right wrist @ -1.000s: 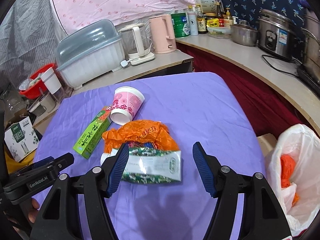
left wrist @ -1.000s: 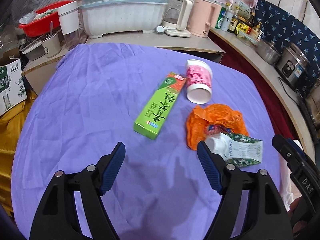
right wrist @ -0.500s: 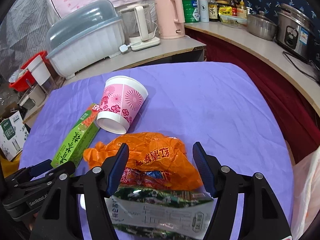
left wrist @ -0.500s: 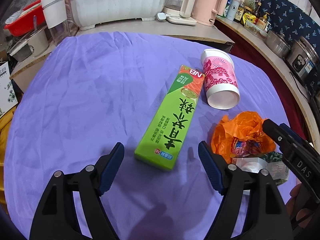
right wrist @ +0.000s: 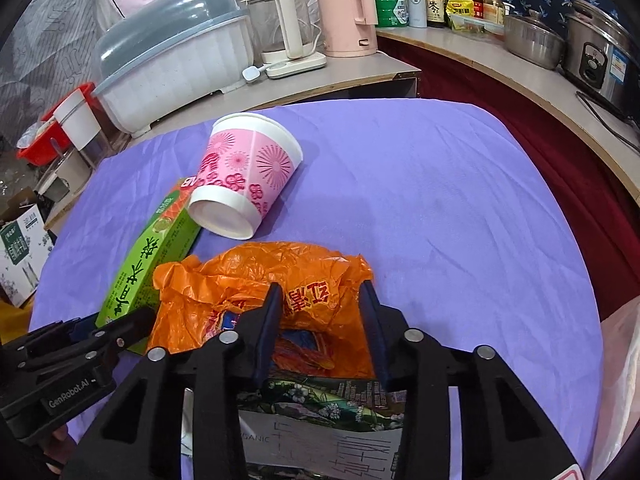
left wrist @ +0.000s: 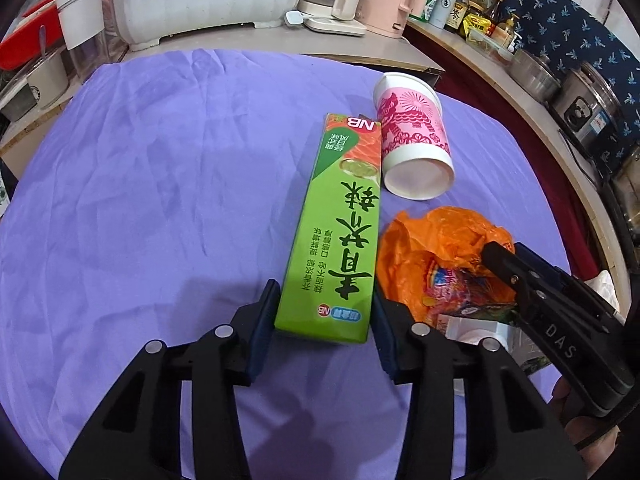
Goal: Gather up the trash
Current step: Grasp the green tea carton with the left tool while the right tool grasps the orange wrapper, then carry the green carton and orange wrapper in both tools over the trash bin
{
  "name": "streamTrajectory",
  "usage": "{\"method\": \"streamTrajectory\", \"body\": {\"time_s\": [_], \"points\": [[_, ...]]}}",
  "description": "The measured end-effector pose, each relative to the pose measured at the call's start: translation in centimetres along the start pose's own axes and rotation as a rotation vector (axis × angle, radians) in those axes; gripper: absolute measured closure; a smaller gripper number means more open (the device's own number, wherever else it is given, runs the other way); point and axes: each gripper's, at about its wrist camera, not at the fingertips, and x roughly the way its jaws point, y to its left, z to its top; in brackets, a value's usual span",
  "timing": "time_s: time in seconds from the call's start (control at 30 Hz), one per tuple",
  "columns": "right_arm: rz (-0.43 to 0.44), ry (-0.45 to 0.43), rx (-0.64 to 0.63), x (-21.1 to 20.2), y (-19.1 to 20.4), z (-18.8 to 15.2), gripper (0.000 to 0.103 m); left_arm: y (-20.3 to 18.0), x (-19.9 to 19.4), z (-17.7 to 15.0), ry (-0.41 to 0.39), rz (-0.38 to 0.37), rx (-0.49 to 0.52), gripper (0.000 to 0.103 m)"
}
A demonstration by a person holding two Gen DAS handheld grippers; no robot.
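Both wrist views look steeply down, close over the purple cloth (left wrist: 160, 184); both share the cup (right wrist: 244, 176).

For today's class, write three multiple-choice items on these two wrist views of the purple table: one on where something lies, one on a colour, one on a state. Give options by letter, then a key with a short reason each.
1. Where does the paper cup lie relative to the green box?
A. At the box's far end, touching it
B. Inside the orange bag
C. Standing on the counter

2. What colour is the crumpled plastic bag in front of the right gripper?
A. Blue
B. Orange
C. White

3. How is the paper cup resting?
A. Upright, mouth up
B. Crushed flat
C. On its side, base toward the cameras

Key:
1. A, the cup lies against the box's far corner in both views.
2. B, the bag between that gripper's closing jaws is orange.
3. C, its wall rests on the purple cloth and its base faces us.
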Motion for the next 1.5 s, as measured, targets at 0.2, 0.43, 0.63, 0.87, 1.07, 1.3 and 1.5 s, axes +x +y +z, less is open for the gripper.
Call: {"method": "streamTrajectory", "body": {"time_s": [0.2,0.43,0.63,0.87,1.07,1.3,1.5], "points": [[0.011,0.004,0.02,-1.7,-0.6,-1.4,0.082,-1.1,-1.9,-1.5,-0.007,0.001,0.008,0.063],[0.015,-0.06,0.031,-5.8,-1.3,-1.7,0.083,-2.5,-5.8,-2.2,-0.058,-0.001,0.017,0.066],[0.016,-0.15,0.044,-10.8,-2.2,-1.0,0.083,-4.4,-9.9,-2.7,-0.122,-0.007,0.042,0.066],[0.017,-0.246,0.063,-16.8,-3.7,-0.8,0.083,-7.3,-14.3,-3.2,-0.197,-0.026,0.086,0.066],[0.002,-0.31,0.093,-21.3,-5.9,-1.6,0.083,-10.7,-17.4,-4.0,-0.245,-0.047,0.139,0.066],[-0.028,-0.372,0.143,-25.9,-9.7,-3.3,0.083,-15.4,-20.1,-5.7,-0.276,-0.079,0.209,0.066],[-0.071,-0.407,0.199,-29.2,-14.1,-5.5,0.083,-19.9,-21.2,-7.6,-0.284,-0.114,0.276,0.066]]}}
